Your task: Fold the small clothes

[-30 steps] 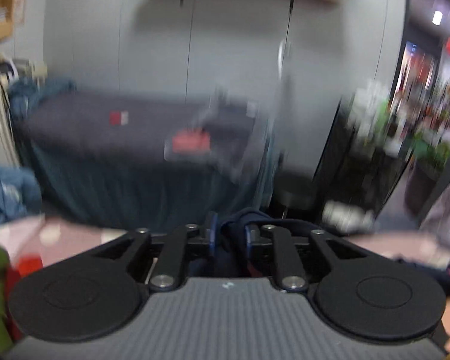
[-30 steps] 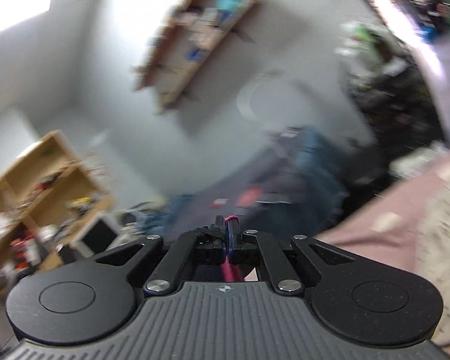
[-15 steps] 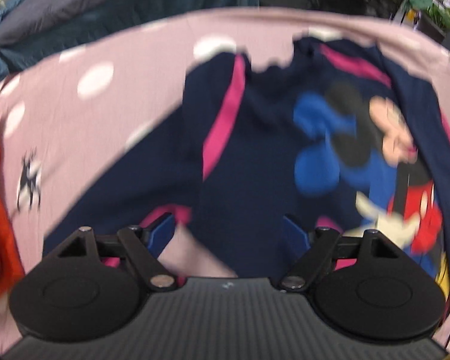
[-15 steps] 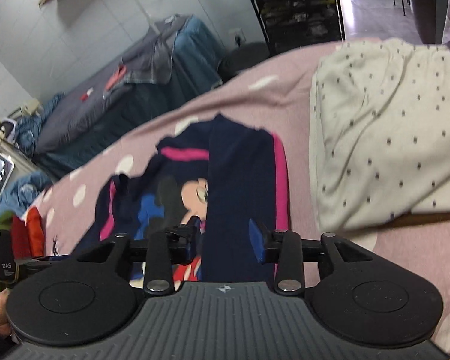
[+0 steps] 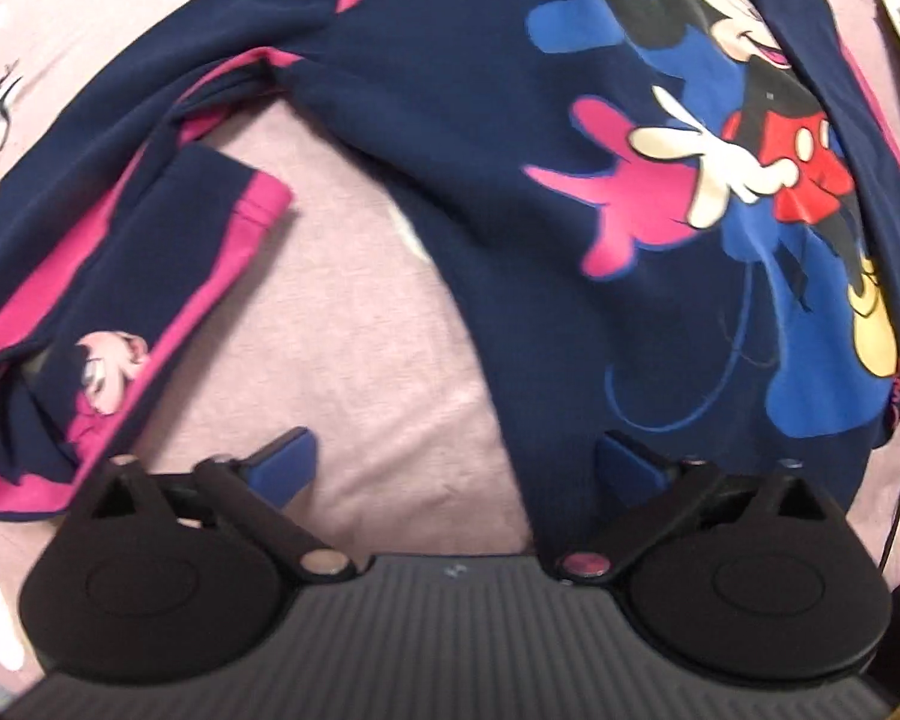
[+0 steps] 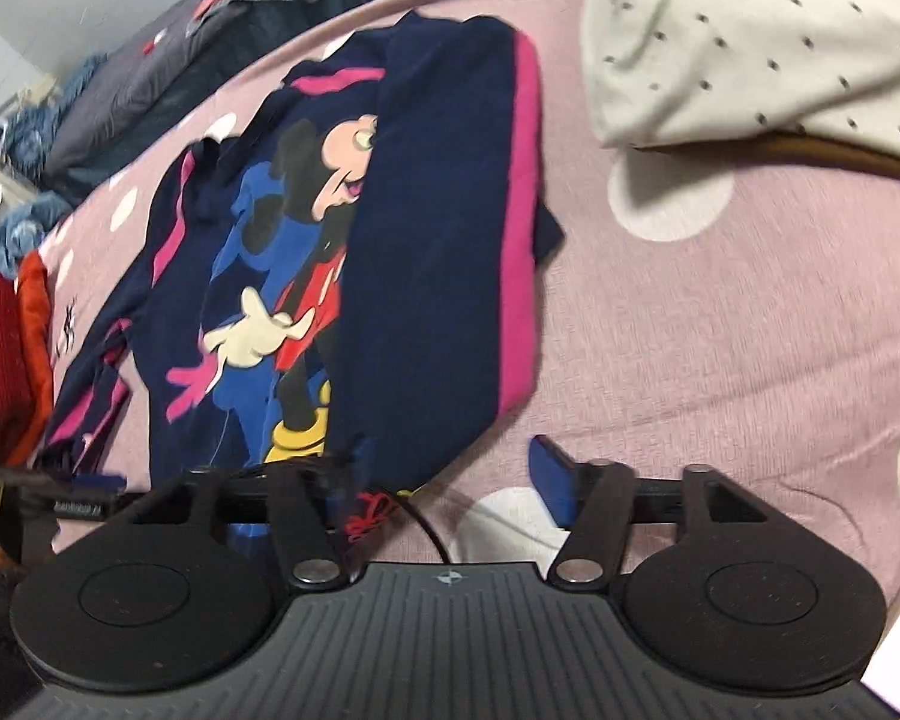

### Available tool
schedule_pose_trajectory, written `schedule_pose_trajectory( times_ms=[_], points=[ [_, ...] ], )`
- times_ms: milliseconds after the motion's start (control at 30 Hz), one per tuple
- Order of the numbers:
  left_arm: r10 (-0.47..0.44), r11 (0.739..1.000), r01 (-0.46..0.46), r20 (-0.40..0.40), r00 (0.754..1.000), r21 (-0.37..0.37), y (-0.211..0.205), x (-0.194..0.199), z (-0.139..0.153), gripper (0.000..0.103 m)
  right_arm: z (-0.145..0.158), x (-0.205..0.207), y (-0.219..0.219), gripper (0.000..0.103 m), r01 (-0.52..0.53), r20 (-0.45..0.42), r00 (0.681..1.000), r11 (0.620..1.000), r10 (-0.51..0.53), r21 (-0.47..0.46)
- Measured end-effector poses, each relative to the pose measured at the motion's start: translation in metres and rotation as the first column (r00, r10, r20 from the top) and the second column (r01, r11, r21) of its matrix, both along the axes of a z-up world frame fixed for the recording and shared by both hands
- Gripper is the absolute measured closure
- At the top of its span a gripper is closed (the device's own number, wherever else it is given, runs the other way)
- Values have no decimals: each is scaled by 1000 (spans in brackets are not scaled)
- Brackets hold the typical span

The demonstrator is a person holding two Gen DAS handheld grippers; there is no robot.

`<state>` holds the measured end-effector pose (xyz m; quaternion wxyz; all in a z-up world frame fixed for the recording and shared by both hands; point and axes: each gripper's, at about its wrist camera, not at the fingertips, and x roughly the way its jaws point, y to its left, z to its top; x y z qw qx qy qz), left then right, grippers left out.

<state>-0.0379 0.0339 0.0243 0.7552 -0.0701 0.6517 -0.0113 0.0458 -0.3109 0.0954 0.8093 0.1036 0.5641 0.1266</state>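
Note:
A small navy sweatshirt [image 5: 462, 120] with pink trim and a cartoon mouse print lies face up on the pink spotted bedsheet [image 5: 342, 312]. Its left sleeve [image 5: 150, 252] bends down beside the body, pink cuff uppermost. My left gripper [image 5: 459, 462] hovers at the hem with its jaws opening; only sheet and the hem edge lie between them, and the pads press on nothing. In the right wrist view, the right side of the sweatshirt [image 6: 438, 240] is folded over the print. My right gripper [image 6: 450, 468] is at that hem corner, its jaws opening and gripping nothing.
A cream dotted garment [image 6: 750, 30] lies to the right of the sweatshirt. Red, orange and green clothes [image 6: 12, 330] are piled at the sheet's left edge. A dark grey bed [image 6: 150, 78] stands beyond. A black cable [image 6: 420, 522] runs under my right gripper.
Both grippers were raised and shut on the sweatshirt. They have come down to the bed, tipped downwards, opened and let go. The sweatshirt now lies flat.

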Motion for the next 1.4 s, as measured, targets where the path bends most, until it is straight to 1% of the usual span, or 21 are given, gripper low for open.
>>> schedule_pose_trajectory(
  times_ms=[100,167,267,300,333,367,400,433,533,600,733,833,867,933,1033,1067,1100,1200,1300,1367,1400],
  points=[
    [-31,999,31,1,1000,44,-10,0,-1,1,-12,6,-1,4,23,14,1000,1000,-23,-7],
    [-43,998,42,29,999,35,-16,-1,0,2,-22,11,-3,5,36,23,999,999,-36,18],
    [-60,997,57,60,996,42,-23,-1,4,15,-32,15,-3,5,58,54,997,997,-61,53],
    [-69,997,66,73,995,39,-25,0,6,26,-31,16,0,16,50,57,997,997,-53,55],
    [-69,997,65,89,994,39,-26,2,9,39,-31,17,2,52,30,45,998,998,-33,62],
    [-63,998,59,105,992,36,-26,3,11,46,-31,19,4,73,4,20,1000,997,-5,74],
    [-57,998,53,116,992,35,-27,3,13,58,-33,19,4,90,-15,-4,1000,996,16,90],
    [-53,998,49,120,991,36,-26,4,14,65,-33,19,3,95,-18,-15,1000,995,20,100],
    [-30,999,27,119,992,24,-24,9,16,77,-25,17,-3,97,4,-16,1000,991,-2,131],
    [-8,1000,6,118,993,13,-23,13,20,81,-14,18,-9,97,24,-12,1000,987,-23,157],
    [1,1000,-1,113,994,6,-19,16,18,81,21,26,-21,98,38,62,997,977,-53,209],
    [-15,1000,13,108,994,16,-21,20,15,81,52,37,-43,98,83,124,985,965,-117,251],
    [-20,1000,18,107,994,21,-21,20,15,81,62,40,-52,98,112,144,977,956,-155,270],
    [-27,999,24,106,994,30,-23,21,15,79,84,48,-75,98,175,186,950,922,-250,345],
    [-23,999,20,104,994,32,-23,21,14,77,117,62,-107,98,226,258,893,862,-370,453],
    [-20,999,17,102,995,30,-22,21,14,77,125,69,-116,98,239,283,872,851,-400,467],
    [-20,999,17,101,995,29,-23,22,13,77,132,77,-124,98,253,313,851,852,-421,459],
    [-32,999,29,98,995,35,-24,23,14,77,140,109,-138,98,302,391,813,887,-431,350],
    [-31,999,27,96,995,41,-24,22,15,74,132,137,-140,97,348,434,802,911,-411,219],
    [-20,999,16,95,995,45,-22,20,15,70,121,150,-138,88,396,445,805,914,-393,90],
    [-14,999,10,94,996,46,-22,19,16,65,115,155,-135,73,415,445,815,910,-372,-1]
  ],
)
